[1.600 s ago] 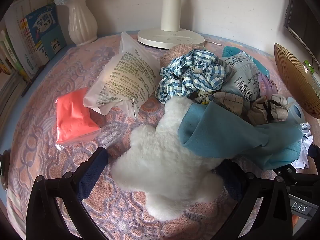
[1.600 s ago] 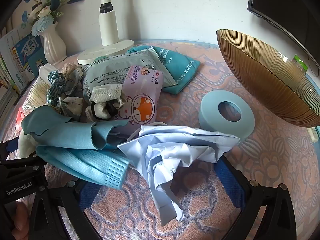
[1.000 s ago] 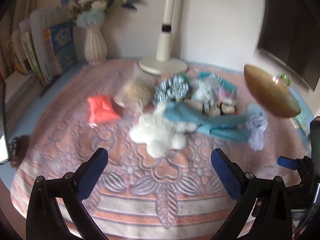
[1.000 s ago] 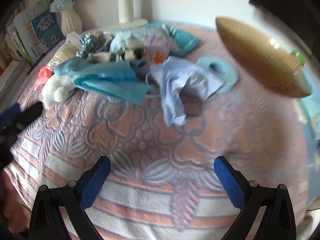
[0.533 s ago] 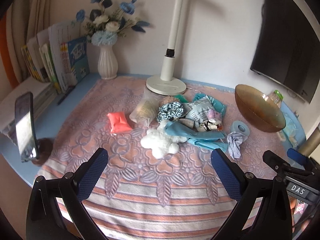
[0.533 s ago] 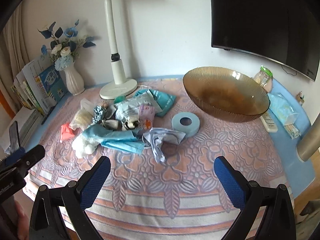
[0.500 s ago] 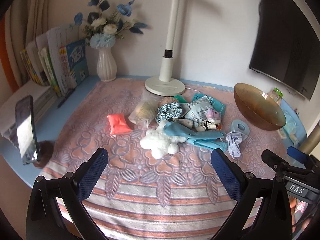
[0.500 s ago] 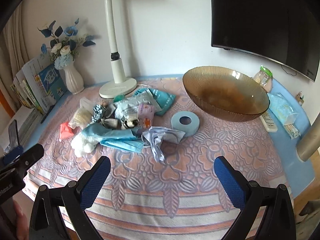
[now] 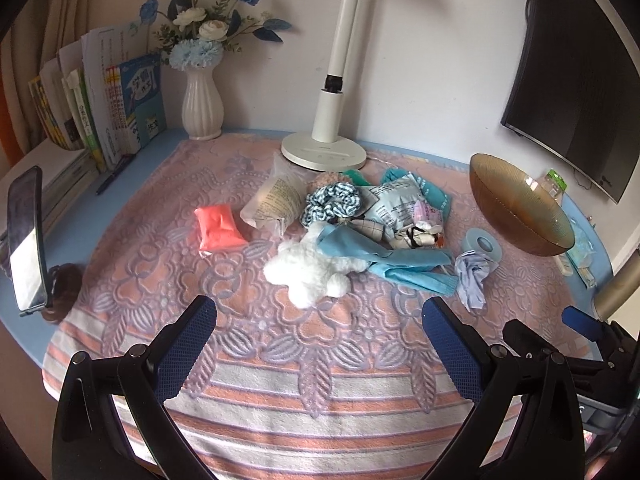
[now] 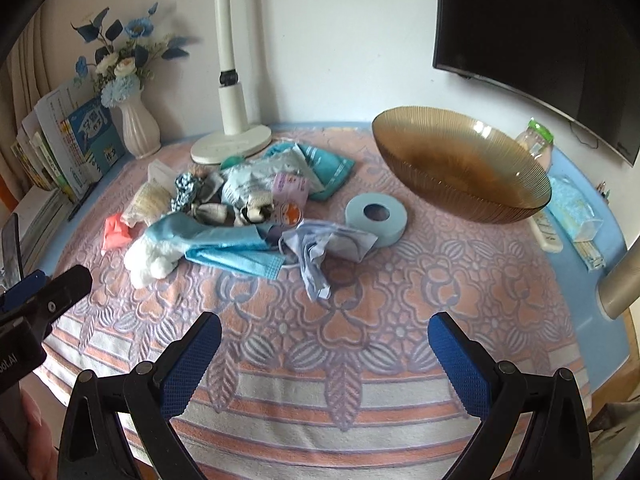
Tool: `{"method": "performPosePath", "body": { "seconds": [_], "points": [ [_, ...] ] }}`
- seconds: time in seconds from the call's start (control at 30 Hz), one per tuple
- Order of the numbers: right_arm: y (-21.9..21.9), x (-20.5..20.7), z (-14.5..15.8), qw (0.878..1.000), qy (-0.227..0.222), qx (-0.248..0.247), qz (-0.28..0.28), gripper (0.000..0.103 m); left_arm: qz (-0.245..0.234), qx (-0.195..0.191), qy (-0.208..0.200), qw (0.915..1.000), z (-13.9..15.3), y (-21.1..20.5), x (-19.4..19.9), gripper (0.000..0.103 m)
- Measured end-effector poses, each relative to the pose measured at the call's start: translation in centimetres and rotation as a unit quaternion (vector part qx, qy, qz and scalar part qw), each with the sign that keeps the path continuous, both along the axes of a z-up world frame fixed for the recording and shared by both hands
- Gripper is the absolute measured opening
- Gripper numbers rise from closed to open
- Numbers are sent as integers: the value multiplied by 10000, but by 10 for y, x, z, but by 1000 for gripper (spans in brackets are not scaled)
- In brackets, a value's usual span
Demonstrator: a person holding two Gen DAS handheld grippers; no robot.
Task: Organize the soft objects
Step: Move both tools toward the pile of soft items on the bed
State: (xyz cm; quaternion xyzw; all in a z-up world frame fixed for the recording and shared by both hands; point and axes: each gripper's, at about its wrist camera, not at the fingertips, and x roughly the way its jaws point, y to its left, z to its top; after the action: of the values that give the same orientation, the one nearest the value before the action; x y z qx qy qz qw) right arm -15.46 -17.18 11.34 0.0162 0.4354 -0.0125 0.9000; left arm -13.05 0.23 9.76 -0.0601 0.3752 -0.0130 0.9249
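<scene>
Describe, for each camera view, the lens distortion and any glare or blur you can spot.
Left wrist view: fisheye bends the lamp pole and rounds the corners dark; the phone screen glares white. Right wrist view: same curving, a bright glint inside the amber bowl, flowers slightly soft.

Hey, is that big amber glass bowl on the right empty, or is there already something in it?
Empty. The right wrist view looks into the amber bowl and shows only bare ribbed glass; the soft things all lie on the patterned cloth beside it.
</scene>
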Motion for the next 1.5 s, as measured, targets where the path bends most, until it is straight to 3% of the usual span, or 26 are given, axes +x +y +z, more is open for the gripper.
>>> {"method": "performPosePath", "body": {
  "seconds": [0.17, 0.53, 0.7, 0.8, 1.03, 1.37, 1.5],
  "points": [
    [1, 1, -3, 10000, 0, 48, 24, 103, 201, 445, -14, 9988, 0, -3, 2, 102],
    [1, 6, -14, 10000, 82, 38, 13, 103, 68, 205, -48, 9998, -5, 3, 4, 102],
    [0, 4, -18, 9964, -774, -350, 61, 103, 181, 510, -451, 9975, -23, 3, 12, 102],
    [-5, 11, -23, 9941, -932, -549, 28, 103, 94, 629, -622, 9960, -32, 0, 17, 102],
    [-11, 20, -42, 9934, -994, -553, 117, 103, 48, 357, -514, 9980, -54, 5, 27, 102],
    [-16, 29, -59, 9961, -744, -460, 115, 103, 105, -671, -761, 9948, -52, 45, 22, 102],
    [-19, 32, -61, 9970, -680, -370, 77, 103, 339, -615, -621, 9956, -48, 61, 27, 102]
  ]
}}
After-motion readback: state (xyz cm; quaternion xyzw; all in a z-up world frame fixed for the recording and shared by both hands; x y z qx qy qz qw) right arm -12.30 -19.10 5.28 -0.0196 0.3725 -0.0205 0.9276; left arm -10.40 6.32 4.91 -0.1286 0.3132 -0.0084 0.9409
